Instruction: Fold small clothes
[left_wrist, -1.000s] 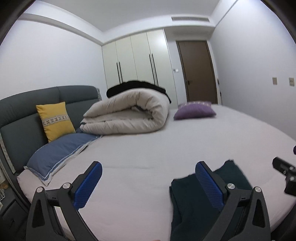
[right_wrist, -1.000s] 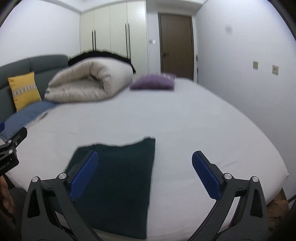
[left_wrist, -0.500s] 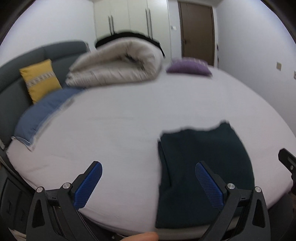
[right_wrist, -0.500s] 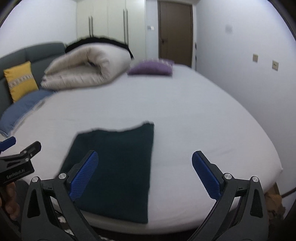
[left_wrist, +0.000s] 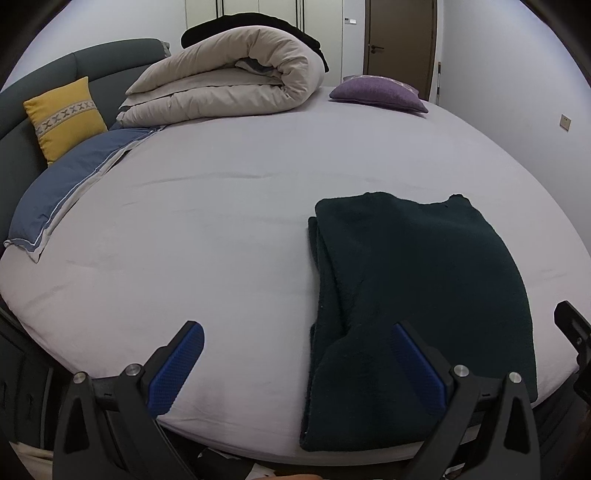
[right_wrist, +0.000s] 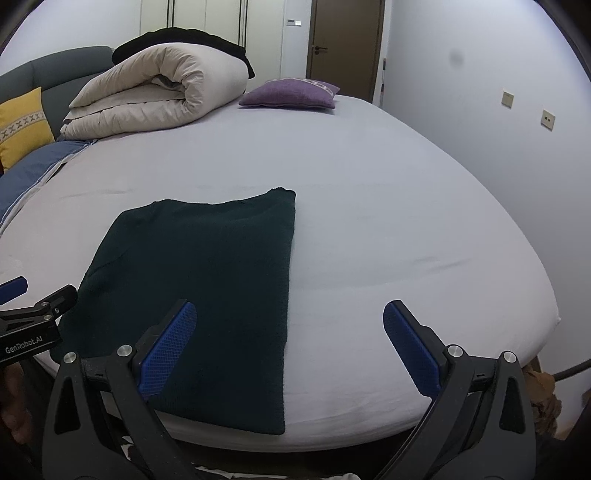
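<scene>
A dark green knitted garment (left_wrist: 417, 288) lies folded into a long rectangle on the bed's near edge, with layered folds along its left side. It also shows in the right wrist view (right_wrist: 207, 280). My left gripper (left_wrist: 295, 365) is open and empty, just before the bed edge, its right finger over the garment's near left part. My right gripper (right_wrist: 284, 343) is open and empty, its left finger over the garment's near end and its right finger over bare sheet. The left gripper's tip shows at the left of the right wrist view (right_wrist: 33, 314).
The bed (left_wrist: 221, 221) has a pale sheet. A rolled beige duvet (left_wrist: 229, 81), a yellow cushion (left_wrist: 62, 114), a blue pillow (left_wrist: 66, 181) and a purple cushion (left_wrist: 376, 92) lie at its far side. A grey headboard is left, a door behind, a wall right.
Both views have tilted downward and drawn closer to the bed edge, so the garment fills more of each view. The garment itself has not moved. Both grippers stay open.
</scene>
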